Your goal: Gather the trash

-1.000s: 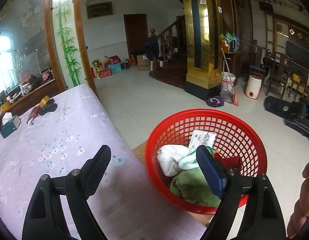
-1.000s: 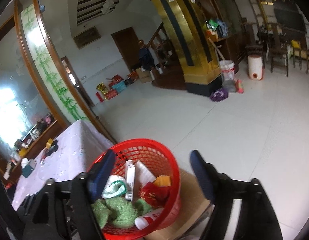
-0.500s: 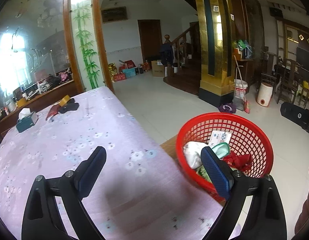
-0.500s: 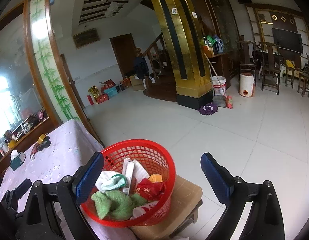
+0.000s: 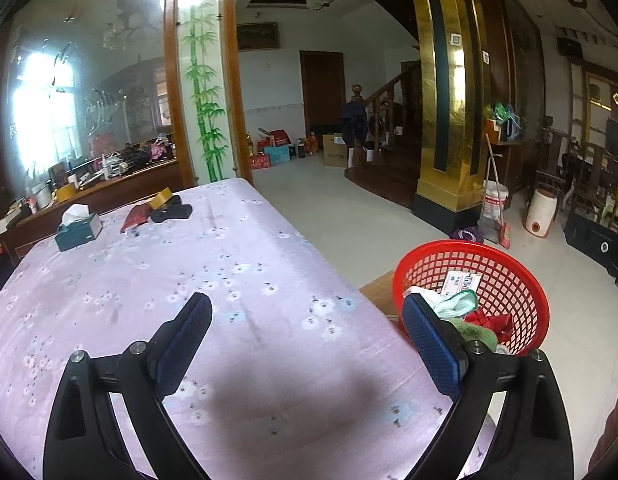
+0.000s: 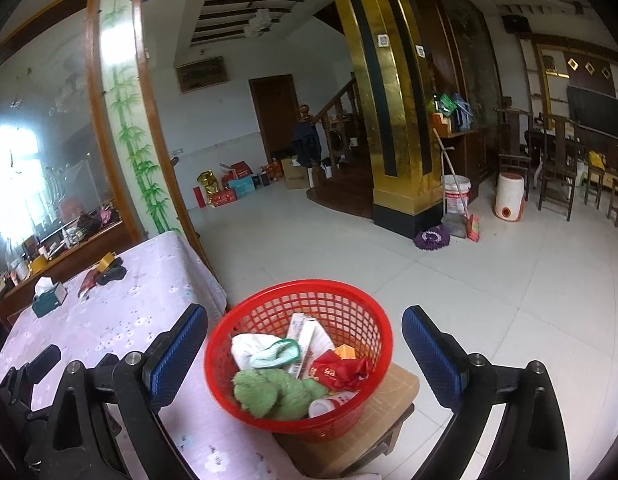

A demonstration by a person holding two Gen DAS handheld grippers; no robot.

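A red plastic basket (image 6: 309, 304) stands on a low wooden stool (image 6: 389, 400) beside the table. It holds a green cloth (image 6: 277, 392), a white cloth (image 6: 247, 346), a red wrapper (image 6: 337, 372), a carton (image 6: 303, 330) and a small bottle (image 6: 325, 406). My right gripper (image 6: 305, 316) hangs open above and in front of the basket, with nothing between its fingers. My left gripper (image 5: 307, 312) is open and empty over the lilac flowered tablecloth (image 5: 189, 264), and the basket (image 5: 505, 276) lies just past its right finger. On the table's far end are a red packet (image 5: 135, 216), a black item (image 5: 173, 212) and a tape roll (image 5: 161, 194).
A green tissue box (image 5: 79, 230) sits at the table's far left. Beyond the basket is open tiled floor (image 6: 489, 288) up to a gold pillar (image 6: 397, 140) with a mop, bucket and broom at its foot. Wooden chairs stand far right. A person's hand (image 5: 613, 420) shows at the right edge.
Both grippers have drawn back and risen from the basket, which now looks smaller and farther. The left one has swung left over the table. Both pairs of jaws stand slightly wider.
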